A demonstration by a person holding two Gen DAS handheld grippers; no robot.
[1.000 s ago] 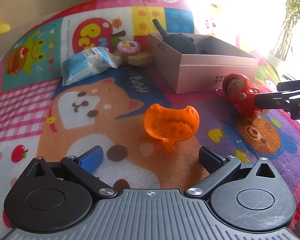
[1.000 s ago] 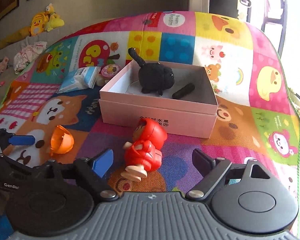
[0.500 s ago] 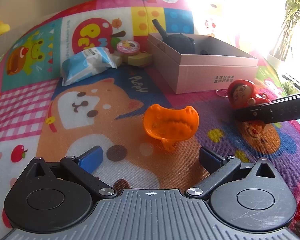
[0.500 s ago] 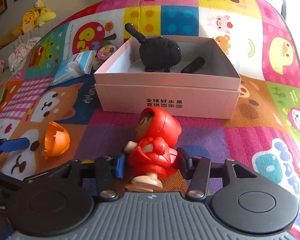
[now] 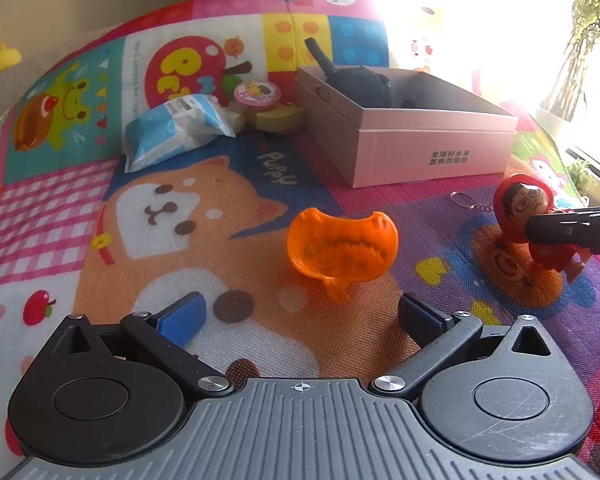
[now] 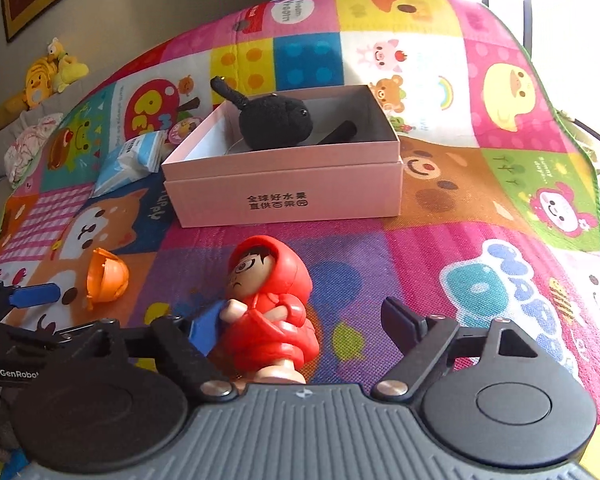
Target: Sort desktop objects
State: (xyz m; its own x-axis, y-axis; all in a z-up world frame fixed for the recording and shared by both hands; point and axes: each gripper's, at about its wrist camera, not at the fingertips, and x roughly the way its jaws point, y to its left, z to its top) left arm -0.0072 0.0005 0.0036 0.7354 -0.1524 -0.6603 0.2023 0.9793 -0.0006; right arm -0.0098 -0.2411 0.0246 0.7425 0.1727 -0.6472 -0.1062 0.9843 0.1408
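The right gripper [image 6: 300, 328] is being opened wide around the red doll [image 6: 270, 308]; only its blue left pad is touching the doll, so nothing is being gripped. The doll is being stood on the mat [image 6: 480, 240], just before the pink box [image 6: 284, 196]. The left gripper [image 5: 300, 316] is being held wide open and empty near the orange toy [image 5: 340, 246].

Daylight is flooding in from the upper right, blowing out the left wrist view's corner. Fisheye distortion is bending the play mat [image 5: 220, 240] edges; focus is staying sharp.

Both wrist cameras looked down from close above the play mat [image 5: 228, 236], sharing the pink box [image 6: 284, 184].
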